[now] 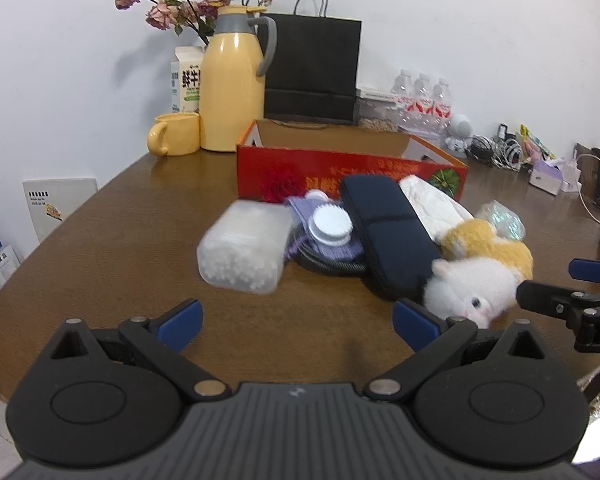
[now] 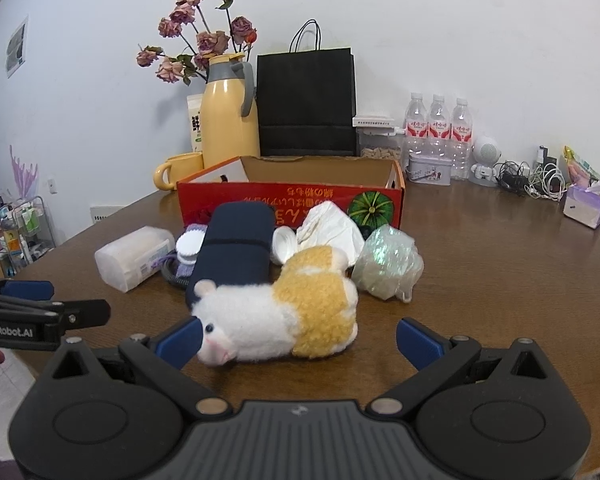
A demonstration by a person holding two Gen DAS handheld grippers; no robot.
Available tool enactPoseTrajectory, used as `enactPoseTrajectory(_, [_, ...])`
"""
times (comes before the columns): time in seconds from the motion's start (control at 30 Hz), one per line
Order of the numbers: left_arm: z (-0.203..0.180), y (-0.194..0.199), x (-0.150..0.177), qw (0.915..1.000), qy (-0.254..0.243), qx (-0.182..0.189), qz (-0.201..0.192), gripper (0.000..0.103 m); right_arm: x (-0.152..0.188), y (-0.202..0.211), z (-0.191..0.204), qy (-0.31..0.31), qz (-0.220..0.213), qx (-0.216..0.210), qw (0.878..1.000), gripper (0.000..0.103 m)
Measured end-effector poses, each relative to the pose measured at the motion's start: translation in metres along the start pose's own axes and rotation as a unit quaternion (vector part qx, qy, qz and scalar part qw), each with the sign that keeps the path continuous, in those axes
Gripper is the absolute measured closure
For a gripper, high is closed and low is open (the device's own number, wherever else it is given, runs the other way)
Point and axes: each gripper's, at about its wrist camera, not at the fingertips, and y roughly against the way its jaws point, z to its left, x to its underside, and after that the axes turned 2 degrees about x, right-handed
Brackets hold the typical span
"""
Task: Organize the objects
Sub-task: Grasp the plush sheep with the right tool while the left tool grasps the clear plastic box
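Note:
A white and yellow plush hamster point(image 2: 278, 312) lies on the brown table in front of an open red cardboard box point(image 2: 292, 200). Behind it are a dark blue pouch point(image 2: 236, 248), a clear tub of cotton swabs point(image 1: 246, 246), white round pads point(image 1: 332, 226), a crumpled white tissue point(image 2: 332, 226) and an iridescent wrapped bundle point(image 2: 388, 260). My right gripper point(image 2: 298, 340) stands open around the hamster's front, its left pad by the snout. My left gripper point(image 1: 298, 322) is open over bare table, short of the swab tub; the hamster point(image 1: 476, 284) is at its right.
A yellow jug point(image 1: 232, 80), yellow mug point(image 1: 174, 134), milk carton, dried roses and a black paper bag point(image 1: 312, 68) line the wall. Three water bottles point(image 2: 438, 128), a small tin, a white figurine, cables and a tissue box sit at the back right.

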Motion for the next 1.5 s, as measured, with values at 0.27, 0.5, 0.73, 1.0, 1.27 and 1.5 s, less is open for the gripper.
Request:
enactPoseTrajectory(0.27, [0.016, -0.032, -0.03, 0.9993, 0.003, -0.035, -0.01, 0.0, -0.025, -0.037, -0.007, -0.008, 0.014, -0.001, 1.0, 0.0])
enactPoseTrajectory(0.5, [0.027, -0.076, -0.042, 0.9975, -0.007, -0.07, 0.005, 0.0, -0.036, -0.073, -0.012, -0.015, 0.053, 0.008, 0.998, 0.0])
enactPoseTrajectory(0.73, [0.037, -0.108, -0.049, 0.9973, -0.006, -0.067, 0.029, 0.004, -0.036, -0.093, -0.02, -0.045, 0.087, -0.008, 0.995, 0.022])
enactPoseTrajectory(1.0, [0.049, -0.116, -0.046, 0.9978, 0.026, -0.035, 0.05, 0.036, -0.032, -0.097, -0.021, -0.078, 0.083, -0.022, 0.993, 0.049])
enactPoseTrajectory(1.27, [0.051, -0.099, -0.051, 0.9981, 0.038, -0.041, 0.025, 0.036, -0.032, -0.086, -0.025, -0.091, 0.068, -0.027, 0.993, 0.053])
enactPoseTrajectory(1.5, [0.039, -0.08, -0.076, 0.9992, 0.03, -0.02, -0.015, 0.036, -0.051, -0.067, -0.021, -0.086, 0.023, -0.043, 0.995, 0.053])
